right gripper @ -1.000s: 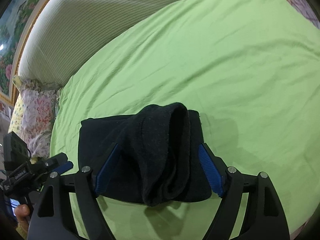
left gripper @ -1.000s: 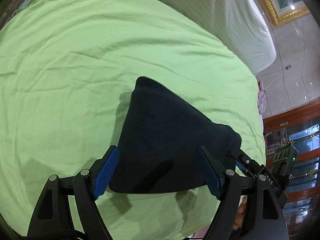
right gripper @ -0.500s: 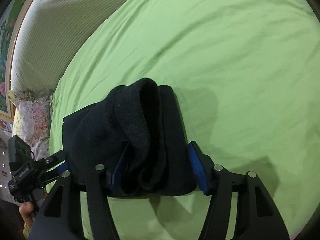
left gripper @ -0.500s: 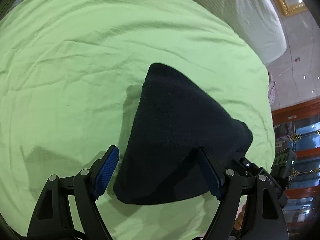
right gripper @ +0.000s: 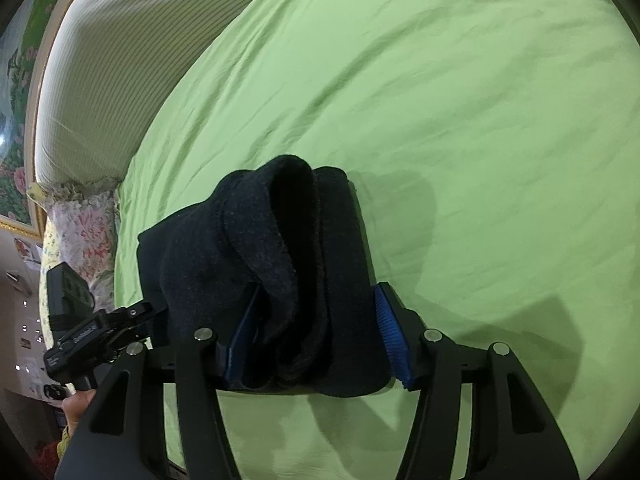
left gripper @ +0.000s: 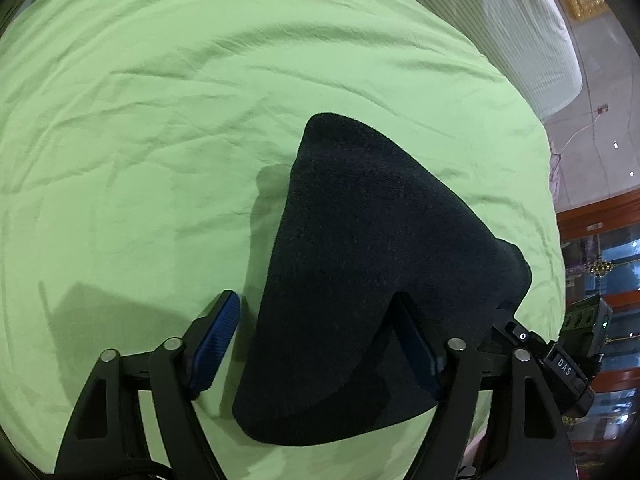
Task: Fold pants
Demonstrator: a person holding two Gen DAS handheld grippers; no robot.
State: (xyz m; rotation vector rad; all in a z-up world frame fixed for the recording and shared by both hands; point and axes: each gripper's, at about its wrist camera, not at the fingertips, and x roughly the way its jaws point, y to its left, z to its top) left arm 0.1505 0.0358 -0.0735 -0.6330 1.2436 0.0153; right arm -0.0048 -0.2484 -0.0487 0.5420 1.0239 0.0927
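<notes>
Since a second ago, both grippers have been lowered toward the wrinkled light-green bedsheet [left gripper: 160, 128]. The right gripper [right gripper: 316, 332] is clamped on the thick, fuzzy, folded black pants [right gripper: 288, 264]; the left gripper [left gripper: 316, 344] is closing around their other end, its left pad apart. Open sheet is left beyond; a striped bolster [right gripper: 120, 60] lines the far edge.
</notes>
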